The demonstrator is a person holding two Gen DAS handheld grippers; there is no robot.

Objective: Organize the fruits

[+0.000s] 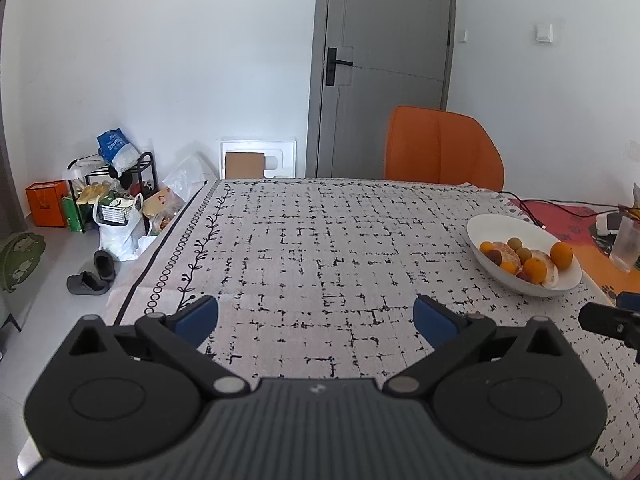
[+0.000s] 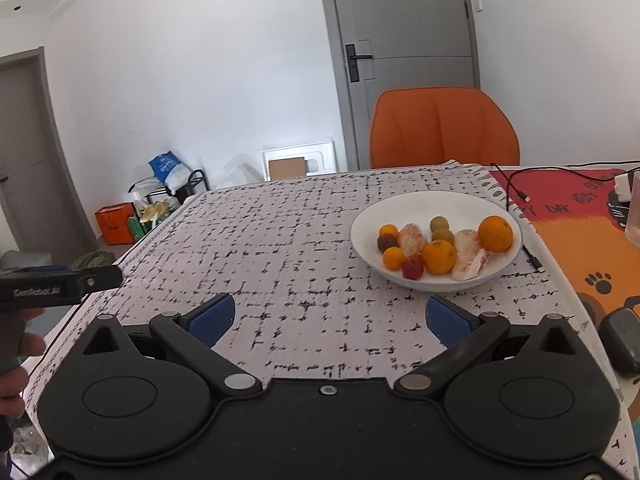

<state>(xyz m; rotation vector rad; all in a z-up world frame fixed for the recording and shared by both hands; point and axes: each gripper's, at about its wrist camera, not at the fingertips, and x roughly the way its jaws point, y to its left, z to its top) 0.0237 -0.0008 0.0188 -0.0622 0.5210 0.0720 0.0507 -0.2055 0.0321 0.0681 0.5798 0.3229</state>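
Note:
A white bowl (image 2: 440,206) stands on the table's patterned cloth (image 2: 288,240). It holds oranges (image 2: 495,233), small kumquats, peeled citrus pieces (image 2: 412,238), green-brown fruits (image 2: 439,224) and a small red fruit (image 2: 413,269). The bowl also shows at the right of the left wrist view (image 1: 504,226). My right gripper (image 2: 330,318) is open and empty, above the cloth just short of the bowl. My left gripper (image 1: 316,316) is open and empty over the cloth, left of the bowl.
An orange chair (image 2: 444,128) stands behind the table before a grey door (image 2: 404,40). A red-orange mat (image 2: 580,216) with cables and a glass (image 1: 626,246) lies right of the bowl. Bags, a rack and slippers (image 1: 90,276) clutter the floor at left.

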